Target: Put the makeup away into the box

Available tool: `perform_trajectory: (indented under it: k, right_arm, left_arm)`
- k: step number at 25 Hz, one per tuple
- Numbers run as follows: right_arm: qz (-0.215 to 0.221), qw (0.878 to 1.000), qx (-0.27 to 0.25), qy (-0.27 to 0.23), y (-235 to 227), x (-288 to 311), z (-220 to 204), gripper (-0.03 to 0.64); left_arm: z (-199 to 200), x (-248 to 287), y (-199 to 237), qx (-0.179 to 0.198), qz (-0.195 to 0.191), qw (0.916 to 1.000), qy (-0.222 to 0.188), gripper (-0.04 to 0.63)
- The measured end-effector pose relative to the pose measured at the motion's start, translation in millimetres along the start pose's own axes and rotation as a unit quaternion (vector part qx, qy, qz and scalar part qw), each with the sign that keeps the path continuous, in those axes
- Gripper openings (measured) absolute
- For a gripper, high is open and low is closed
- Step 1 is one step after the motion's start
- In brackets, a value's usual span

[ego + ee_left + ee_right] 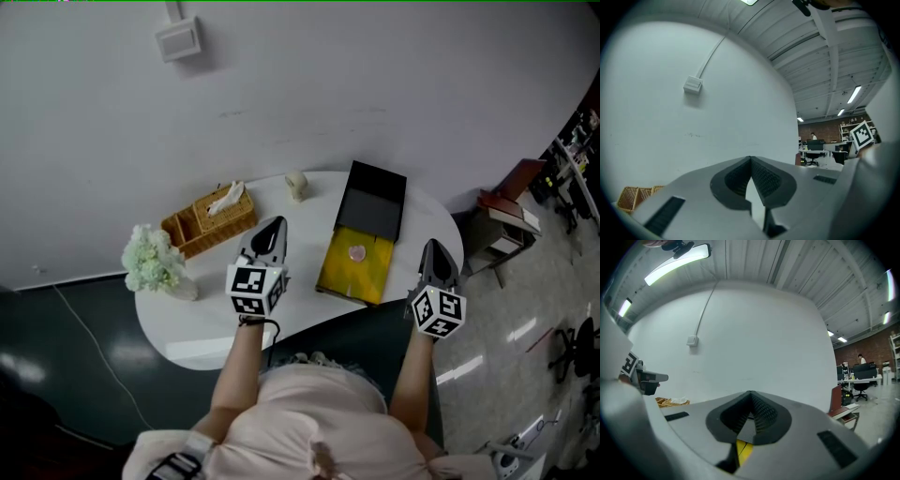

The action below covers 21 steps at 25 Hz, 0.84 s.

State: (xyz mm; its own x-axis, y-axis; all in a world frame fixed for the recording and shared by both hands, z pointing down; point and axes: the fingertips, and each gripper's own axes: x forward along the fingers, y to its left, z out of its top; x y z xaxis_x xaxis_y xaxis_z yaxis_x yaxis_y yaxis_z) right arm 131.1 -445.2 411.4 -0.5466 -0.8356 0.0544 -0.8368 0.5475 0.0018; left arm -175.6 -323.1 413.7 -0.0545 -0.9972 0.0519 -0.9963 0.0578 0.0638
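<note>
Your jaws are together on both sides with nothing caught in them. The left gripper (pixel 750 159) shows its ribbed pads (pixel 765 178) meeting at the tip against bare wall. The right gripper (pixel 751 405) looks the same, with only a sliver of yellow beneath it, which I take for the box lining. The box (pixel 339 274) lies open on the worktop (pixel 206 328) between your two pairs of jaws, ahead and right of the left pair and ahead and left of the right pair, its black lid (pixel 377 199) thrown back toward the wall. One small pale pink piece (pixel 357 252) already rests on the yellow lining. It is too small to name, but it looks like a light, hard, smooth bit of makeup that would slide under a loose pinch, so take any such piece across its widest part with a gentle squeeze. A small cream object (pixel 296 185) stands farther off beyond the left jaws, near the wall edge, and I cannot tell whether it belongs to the makeup. The wicker basket (pixel 217 230) sits just left of the left jaws. If the lid is next, expect stiff, light card, best taken by its free far edge.
</note>
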Motion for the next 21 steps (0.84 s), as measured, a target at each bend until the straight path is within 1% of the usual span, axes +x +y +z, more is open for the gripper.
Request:
perform_trajectory:
  k: [12,21]
  right_arm:
    - [-0.003,1.0,-0.008,0.015,1,-7,-7,0.014]
    - [0.001,1.0,-0.013,0.021,-2,-11,-9,0.014]
  left_arm:
    - [-7,-2,-6,-0.011,-0.009,0.9999,0.009,0.026]
    - [-7,-3,-15,-0.012,-0.013,0.9998,0.012,0.026]
